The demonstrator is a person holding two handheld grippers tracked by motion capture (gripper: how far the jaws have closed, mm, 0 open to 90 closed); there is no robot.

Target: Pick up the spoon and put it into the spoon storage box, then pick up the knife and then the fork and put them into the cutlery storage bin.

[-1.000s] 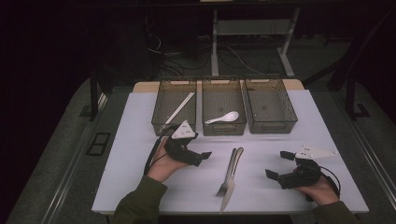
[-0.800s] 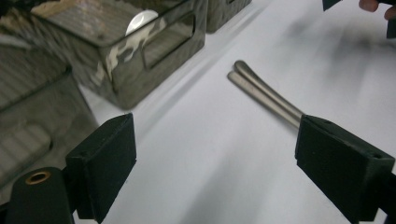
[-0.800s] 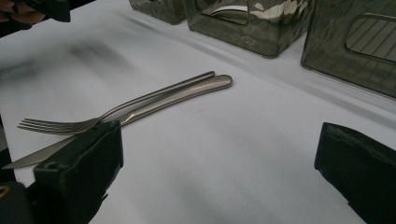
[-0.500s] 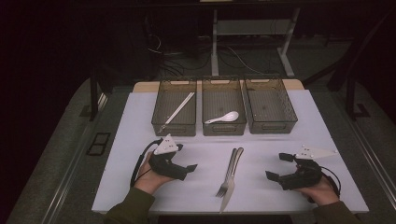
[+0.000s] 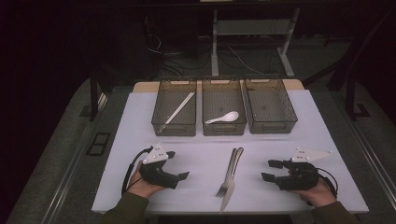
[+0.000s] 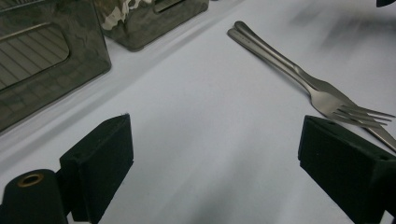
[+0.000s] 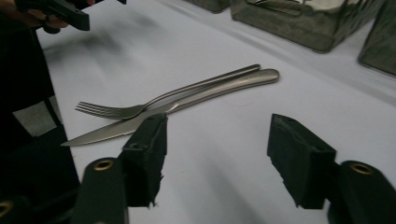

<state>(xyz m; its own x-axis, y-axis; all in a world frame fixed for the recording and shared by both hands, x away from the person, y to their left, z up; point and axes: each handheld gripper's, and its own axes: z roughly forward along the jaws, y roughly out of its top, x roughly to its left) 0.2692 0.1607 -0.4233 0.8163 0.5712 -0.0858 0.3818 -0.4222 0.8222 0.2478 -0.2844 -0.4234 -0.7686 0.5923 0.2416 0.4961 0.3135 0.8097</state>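
Note:
A steel fork (image 5: 227, 173) and knife (image 5: 235, 173) lie side by side on the white mat (image 5: 201, 154), handles toward the trays. My left gripper (image 5: 178, 164) rests low at the near left, open and empty, jaws aimed right toward the cutlery. In the left gripper view its jaws (image 6: 217, 140) stand wide over bare mat, with the fork (image 6: 327, 95) ahead to the right. My right gripper (image 5: 270, 170) sits near right, pointing left at the cutlery. Its jaws (image 7: 222, 135) have just been closing, with nothing between them; the fork (image 7: 135, 110) and knife (image 7: 210, 93) lie just beyond.
Three dark mesh trays stand in a row at the back: the left one (image 5: 159, 122) holds chopsticks (image 5: 177, 111), the middle one (image 5: 224, 130) a white spoon (image 5: 225, 117), and the right one (image 5: 286, 105) holds nothing. The table's near edge runs just behind both hands.
My left hand has drawn back from near the trays toward the near left and sunk lower. The right gripper's jaws stand narrower than before; that hand has stayed in place.

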